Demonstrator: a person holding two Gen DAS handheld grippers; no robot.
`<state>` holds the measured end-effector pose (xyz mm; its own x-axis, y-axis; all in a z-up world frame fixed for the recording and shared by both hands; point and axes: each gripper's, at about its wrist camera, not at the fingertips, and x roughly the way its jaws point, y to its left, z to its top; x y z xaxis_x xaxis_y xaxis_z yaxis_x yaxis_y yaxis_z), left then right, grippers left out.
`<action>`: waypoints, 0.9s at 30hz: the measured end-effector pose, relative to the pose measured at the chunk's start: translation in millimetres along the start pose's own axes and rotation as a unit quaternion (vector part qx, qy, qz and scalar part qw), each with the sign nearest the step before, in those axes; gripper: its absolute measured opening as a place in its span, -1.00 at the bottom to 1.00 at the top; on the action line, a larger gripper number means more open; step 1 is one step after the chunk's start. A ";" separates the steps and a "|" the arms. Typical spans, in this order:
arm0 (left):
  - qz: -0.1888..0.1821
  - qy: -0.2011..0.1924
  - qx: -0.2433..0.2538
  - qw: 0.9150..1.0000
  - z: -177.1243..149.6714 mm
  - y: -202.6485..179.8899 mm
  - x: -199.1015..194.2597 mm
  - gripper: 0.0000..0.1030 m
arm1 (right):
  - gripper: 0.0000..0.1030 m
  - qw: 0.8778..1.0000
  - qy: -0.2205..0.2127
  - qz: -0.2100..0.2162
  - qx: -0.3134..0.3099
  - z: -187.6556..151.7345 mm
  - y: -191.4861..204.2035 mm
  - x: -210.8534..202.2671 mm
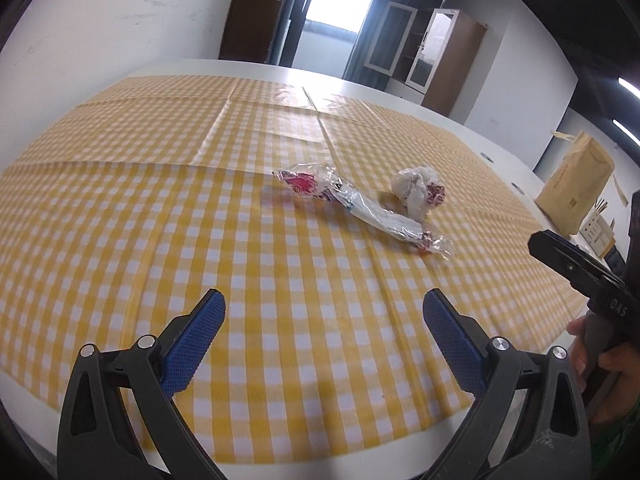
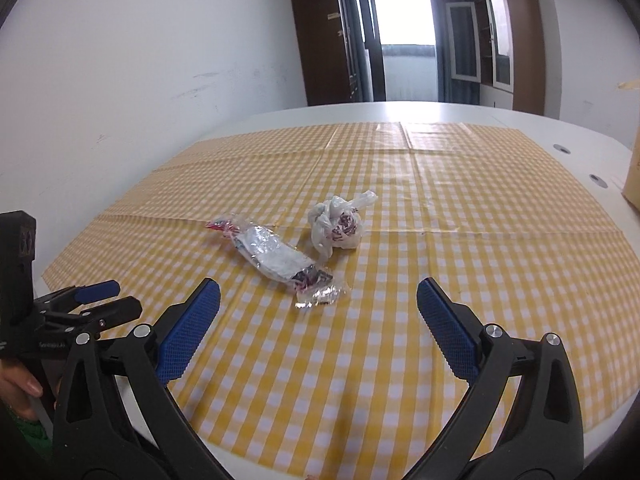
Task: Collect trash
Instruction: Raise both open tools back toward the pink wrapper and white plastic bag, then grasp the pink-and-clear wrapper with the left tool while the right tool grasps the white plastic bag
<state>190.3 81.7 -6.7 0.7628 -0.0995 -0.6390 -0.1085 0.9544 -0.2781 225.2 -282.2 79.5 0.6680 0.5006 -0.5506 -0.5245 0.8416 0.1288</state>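
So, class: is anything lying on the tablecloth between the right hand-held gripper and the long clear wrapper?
Nothing visible. The right hand-held gripper is open, and only bare checked tablecloth lies between its fingers and the wrapper. The crumpled bag sits beyond the wrapper, not in the path.

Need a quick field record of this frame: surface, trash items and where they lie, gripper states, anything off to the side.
surface: yellow checked tablecloth on a white table
trash 1: long crumpled clear wrapper, lying flat
trash 2: balled white plastic bag, beside the wrapper's far side; contact unclear
left gripper: open, nothing between the jaws
right gripper: open, nothing held, short of the wrapper
side item: brown paper bag at the table's right edge
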 end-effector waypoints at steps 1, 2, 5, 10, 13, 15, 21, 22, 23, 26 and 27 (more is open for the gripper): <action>0.002 0.003 0.001 1.000 4.4 0.9 4.4 0.89 | 0.83 1.000 0.007 0.000 -0.002 4.1 -0.2 8.5; 0.004 0.005 0.002 1.000 8.8 2.2 8.3 0.88 | 0.83 1.000 0.012 -0.001 -0.004 7.7 -0.3 16.0; 0.010 0.011 0.007 1.000 19.8 3.1 19.5 0.89 | 0.83 1.000 0.031 0.001 -0.005 21.9 -1.6 39.9; 0.014 0.021 0.017 1.000 35.2 4.2 35.7 0.88 | 0.80 0.999 0.052 0.006 0.000 41.8 -4.5 72.8; 0.011 0.027 0.008 1.000 43.9 8.6 45.1 0.88 | 0.73 0.998 0.067 0.002 -0.003 49.0 -6.4 92.0; 0.008 0.033 0.005 0.999 48.4 9.2 52.7 0.88 | 0.69 0.997 0.077 0.002 -0.001 52.4 -9.2 104.5; 0.009 0.050 0.018 0.999 62.2 -3.1 78.3 0.88 | 0.33 0.995 0.102 -0.005 0.012 56.3 -18.7 132.7; 0.014 0.051 0.023 0.998 64.3 -7.1 83.4 0.87 | 0.26 0.994 0.108 0.001 0.022 55.5 -22.2 136.3; 0.018 0.051 0.029 0.998 65.8 -10.3 86.9 0.87 | 0.14 0.993 0.113 0.006 0.027 55.0 -24.1 139.3; 0.027 0.052 0.055 0.997 70.1 -24.3 99.4 0.86 | -0.12 0.992 0.120 0.015 0.032 51.8 -27.1 144.8; 0.027 0.055 0.059 0.996 71.3 -26.2 103.4 0.85 | -0.15 0.992 0.120 0.020 0.035 50.2 -28.3 144.2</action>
<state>317.5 66.5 -14.4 0.6833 -0.0711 -0.7267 -0.0669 0.9850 -0.1593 362.9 -223.7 37.8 0.4977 0.4780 -0.7237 -0.5048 0.8382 0.2064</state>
